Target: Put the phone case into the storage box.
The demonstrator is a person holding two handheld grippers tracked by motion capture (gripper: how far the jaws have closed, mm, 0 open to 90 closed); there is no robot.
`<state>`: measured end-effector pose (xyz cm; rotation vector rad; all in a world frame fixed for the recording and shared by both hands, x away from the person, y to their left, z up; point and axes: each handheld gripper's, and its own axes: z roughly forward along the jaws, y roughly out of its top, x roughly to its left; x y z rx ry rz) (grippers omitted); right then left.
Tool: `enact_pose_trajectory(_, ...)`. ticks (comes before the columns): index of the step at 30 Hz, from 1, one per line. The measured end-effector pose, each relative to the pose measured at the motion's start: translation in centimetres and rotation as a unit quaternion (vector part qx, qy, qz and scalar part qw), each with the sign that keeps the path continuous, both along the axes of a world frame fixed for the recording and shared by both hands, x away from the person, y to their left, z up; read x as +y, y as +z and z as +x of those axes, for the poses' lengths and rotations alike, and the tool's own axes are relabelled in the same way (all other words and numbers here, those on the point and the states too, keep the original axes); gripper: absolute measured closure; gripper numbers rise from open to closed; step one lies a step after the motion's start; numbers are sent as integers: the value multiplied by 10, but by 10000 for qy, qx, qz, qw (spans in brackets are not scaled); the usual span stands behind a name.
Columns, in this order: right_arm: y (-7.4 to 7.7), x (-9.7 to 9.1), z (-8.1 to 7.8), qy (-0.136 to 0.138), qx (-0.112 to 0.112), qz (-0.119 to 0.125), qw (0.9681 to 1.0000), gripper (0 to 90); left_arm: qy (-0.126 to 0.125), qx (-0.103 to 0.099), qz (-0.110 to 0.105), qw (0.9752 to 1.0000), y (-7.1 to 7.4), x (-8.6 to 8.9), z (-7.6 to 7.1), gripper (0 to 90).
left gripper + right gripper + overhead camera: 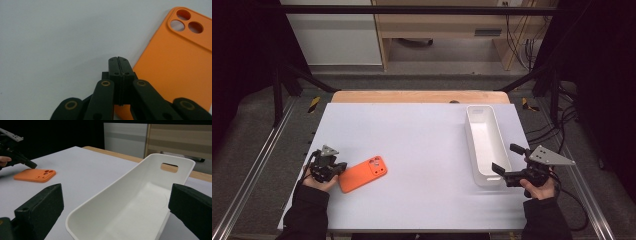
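Case (172, 67) corner under left tool (119, 60)

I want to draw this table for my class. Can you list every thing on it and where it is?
phone case: one, orange, lying flat with its camera holes showing, at the table's front left
tray: one, white, long, with a handle slot at its far end, at the table's right side
table: one, pale grey top with a wooden far edge
left tool: one, black, shut, at the phone case's near end
right tool: one, black, open, at the tray's near end
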<state>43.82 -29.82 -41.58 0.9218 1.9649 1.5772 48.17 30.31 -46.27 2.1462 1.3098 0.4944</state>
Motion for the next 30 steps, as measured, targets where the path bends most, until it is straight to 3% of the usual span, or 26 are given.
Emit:
enact_pose_trajectory(19, 0, 0, 0, 12, 4, 2, 10000, 4, -204, 24, 0, 9998, 0, -7, -24, 900)
enact_pose_trajectory(30, 0, 0, 0, 20, -3, -2, 10000, 4, -310, -64, -14, 9995, -1, -8, -28, 899)
